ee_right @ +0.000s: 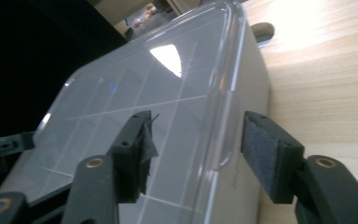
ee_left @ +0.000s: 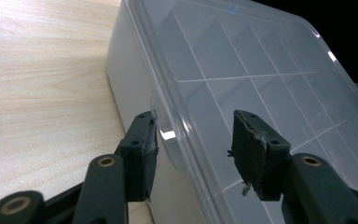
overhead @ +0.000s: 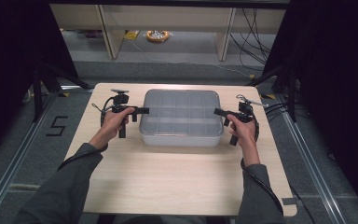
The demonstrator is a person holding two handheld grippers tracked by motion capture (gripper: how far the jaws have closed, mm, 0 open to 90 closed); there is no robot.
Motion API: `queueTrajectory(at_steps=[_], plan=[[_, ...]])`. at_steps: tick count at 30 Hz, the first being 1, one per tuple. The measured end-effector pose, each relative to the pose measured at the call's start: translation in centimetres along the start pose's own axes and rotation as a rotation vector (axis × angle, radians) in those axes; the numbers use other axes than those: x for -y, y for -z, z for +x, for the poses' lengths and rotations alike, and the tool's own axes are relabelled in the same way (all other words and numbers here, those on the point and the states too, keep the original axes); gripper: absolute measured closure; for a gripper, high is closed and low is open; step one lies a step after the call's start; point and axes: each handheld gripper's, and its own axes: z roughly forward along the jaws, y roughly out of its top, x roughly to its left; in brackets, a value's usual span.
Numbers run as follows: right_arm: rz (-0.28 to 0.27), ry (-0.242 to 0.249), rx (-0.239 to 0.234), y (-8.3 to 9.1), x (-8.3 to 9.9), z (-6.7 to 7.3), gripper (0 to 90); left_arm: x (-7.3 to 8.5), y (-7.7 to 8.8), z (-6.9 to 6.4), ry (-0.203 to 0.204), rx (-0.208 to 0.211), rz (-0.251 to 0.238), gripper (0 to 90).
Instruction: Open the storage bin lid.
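Observation:
A clear plastic compartment box point(overhead: 182, 116) with a see-through lid stands in the middle of the far half of the wooden table point(overhead: 168, 177). Through the lid its compartments look empty. My left gripper point(overhead: 144, 110) is at the box's left end. In the left gripper view its jaws point(ee_left: 193, 140) straddle the lid's rim and a small clear tab point(ee_left: 168, 140), with a gap at the right pad, so it is open. My right gripper point(overhead: 218, 112) is at the box's right end. Its jaws point(ee_right: 196, 144) straddle the lid's edge point(ee_right: 223, 140) without pressing, also open.
Black curtains hang on both sides. Beyond the table's far edge stand pale furniture legs point(overhead: 109, 32), with a yellow roll point(overhead: 157, 35) and cables point(overhead: 256, 32) on the floor. A "5" point(overhead: 57, 126) is taped on the floor at the left.

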Motion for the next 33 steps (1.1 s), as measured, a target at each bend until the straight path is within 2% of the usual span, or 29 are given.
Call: queueTrajectory(at_steps=[1, 2, 3, 4, 5, 9, 10, 11, 13, 14, 15, 17, 19, 22, 24, 26, 28, 29, 30, 32, 33], plan=[[0.004, -0.022, 0.005, -0.1, 0.0, 0.2, 46.2, 0.0, 0.0, -0.1, 0.000, -0.001, -0.005, 50.5], [0.004, -0.006, 0.020, -0.1, 0.0, 0.3, 46.3, 0.0, 0.0, -0.1, 0.004, 0.000, -0.006, 51.2], [-0.002, -0.014, 0.021, -0.1, 0.0, 0.3, 47.0, 0.0, 0.0, -0.1, 0.007, 0.000, -0.007, 52.0], [-0.005, 0.000, 0.017, -0.1, 0.0, 0.1, 47.7, 0.0, 0.1, -0.2, 0.007, 0.000, -0.009, 52.5], [-0.026, 0.001, 0.024, -0.2, 0.1, 0.0, 50.5, 0.1, 0.1, -0.2, 0.006, -0.005, -0.017, 52.7], [-0.024, -0.017, 0.031, 0.1, 0.3, 0.1, 53.7, 0.1, 0.3, -0.4, 0.012, -0.003, -0.041, 54.4], [-0.041, 0.002, 0.026, 0.2, 0.3, 0.1, 54.6, 0.0, 0.4, -0.5, 0.012, -0.006, -0.049, 55.1], [-0.051, -0.006, 0.027, 0.4, 0.2, 0.2, 58.0, -0.1, 0.6, -0.7, 0.007, -0.005, -0.055, 55.9], [-0.053, 0.006, 0.026, 0.6, 0.2, 0.3, 58.9, -0.2, 0.7, -0.9, -0.021, -0.020, -0.068, 56.2], [-0.077, 0.037, 0.040, 0.8, 0.1, 0.5, 60.9, -0.3, 0.9, -1.0, -0.024, -0.025, -0.069, 56.7], [-0.077, 0.037, 0.040, 0.8, 0.1, 0.5, 60.9, -0.3, 1.1, -1.2, -0.011, -0.024, -0.069, 56.7], [-0.089, 0.006, 0.028, 1.2, 0.1, 0.8, 64.3, -0.3, 1.3, -1.4, 0.002, -0.019, -0.087, 57.8], [-0.116, 0.010, 0.009, 1.6, 0.0, 1.1, 66.9, -0.3, 1.8, -1.5, 0.016, -0.009, -0.104, 60.2], [-0.126, -0.008, 0.003, 2.3, -0.1, 1.8, 68.7, -0.5, 2.4, -1.8, 0.004, -0.007, -0.118, 61.5], [-0.144, 0.027, 0.004, 2.7, -0.3, 2.1, 69.5, -0.6, 2.8, -2.2, -0.007, -0.009, -0.118, 62.2], [-0.154, 0.031, 0.002, 3.2, -0.4, 2.5, 70.0, -0.7, 3.2, -2.7, -0.017, -0.014, -0.125, 62.7], [-0.154, 0.016, -0.003, 3.8, -0.5, 3.0, 70.7, -0.7, 3.7, -3.0, -0.027, -0.014, -0.122, 63.6], [-0.172, 0.062, 0.003, 4.0, -0.6, 2.9, 70.7, -0.7, 3.8, -3.2, -0.030, -0.016, -0.125, 63.8], [-0.160, 0.034, -0.003, 4.3, -0.6, 3.4, 70.8, -0.7, 4.0, -3.3, -0.033, -0.016, -0.127, 64.0], [-0.170, 0.064, 0.001, 4.7, -0.5, 3.7, 71.0, -0.7, 4.4, -3.4, -0.029, -0.011, -0.130, 64.6], [-0.173, 0.058, -0.006, 5.0, -0.5, 4.0, 71.0, -0.7, 4.6, -3.5, -0.033, -0.012, -0.131, 64.9]])
